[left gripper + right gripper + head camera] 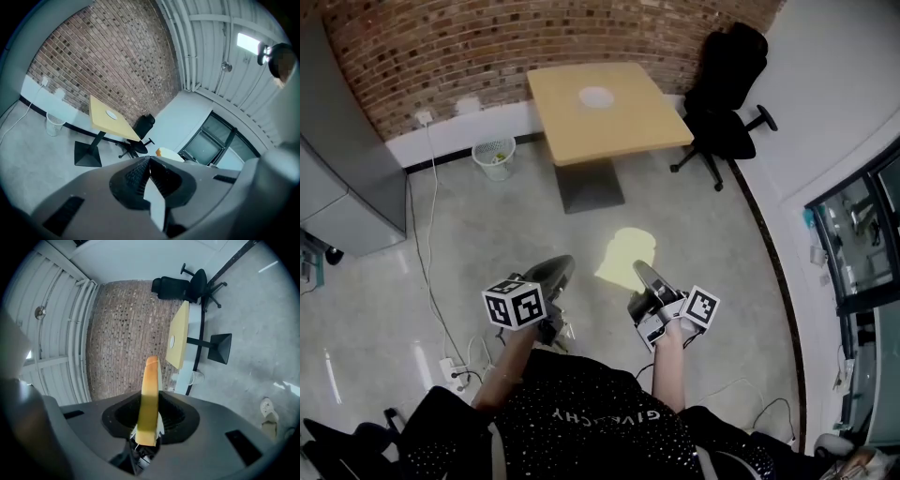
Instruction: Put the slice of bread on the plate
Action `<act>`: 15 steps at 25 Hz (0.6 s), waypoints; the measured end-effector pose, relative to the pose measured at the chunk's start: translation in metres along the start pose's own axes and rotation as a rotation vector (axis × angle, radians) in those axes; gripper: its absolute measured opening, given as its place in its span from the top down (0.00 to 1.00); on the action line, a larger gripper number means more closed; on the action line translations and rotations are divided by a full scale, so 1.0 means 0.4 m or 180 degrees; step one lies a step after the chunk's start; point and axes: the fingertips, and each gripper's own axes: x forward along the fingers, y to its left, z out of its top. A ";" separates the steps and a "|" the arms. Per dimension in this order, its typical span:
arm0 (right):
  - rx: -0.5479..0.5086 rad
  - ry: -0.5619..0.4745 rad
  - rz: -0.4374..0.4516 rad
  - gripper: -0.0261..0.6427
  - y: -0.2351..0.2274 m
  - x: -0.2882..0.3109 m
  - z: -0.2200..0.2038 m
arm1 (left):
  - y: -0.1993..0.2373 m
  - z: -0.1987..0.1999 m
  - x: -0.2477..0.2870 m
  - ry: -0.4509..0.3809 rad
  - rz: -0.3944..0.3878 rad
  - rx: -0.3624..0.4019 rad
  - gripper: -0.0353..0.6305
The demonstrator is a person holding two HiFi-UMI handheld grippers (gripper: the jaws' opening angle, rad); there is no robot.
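Observation:
A pale slice of bread (625, 256) hangs over the floor with my right gripper (643, 275) shut on its near edge. In the right gripper view the slice (149, 394) stands edge-on between the jaws, crust outward. The small white plate (596, 97) lies on the square wooden table (628, 127) well ahead of both grippers, and also shows as plate (172, 340) in that view. My left gripper (555, 274) is beside the right one, shut with nothing in it. The left gripper view shows its tips (149, 162) together, with the bread (167, 153) just beyond them.
A black office chair (727, 89) stands right of the table, a white wire wastebasket (494, 157) to its left by the brick wall. A grey cabinet (347, 187) is at far left, glass partitions (853, 244) at right. Cables and a power strip (450, 367) lie near the person's feet.

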 end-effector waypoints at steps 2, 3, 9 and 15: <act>0.0005 0.0050 -0.0010 0.81 -0.004 0.055 0.020 | 0.046 0.030 0.024 0.0011 0.0060 -0.0057 0.93; -0.0001 0.0076 -0.0009 0.81 -0.002 0.082 0.031 | 0.064 0.050 0.037 0.0004 0.0076 -0.0072 0.93; -0.0069 0.0079 0.0005 0.81 0.013 0.198 0.143 | 0.105 0.167 0.159 0.0011 -0.0032 -0.0032 0.93; -0.0068 -0.0111 0.0082 0.81 0.001 0.247 0.225 | 0.125 0.224 0.250 0.0097 -0.0175 0.0105 0.93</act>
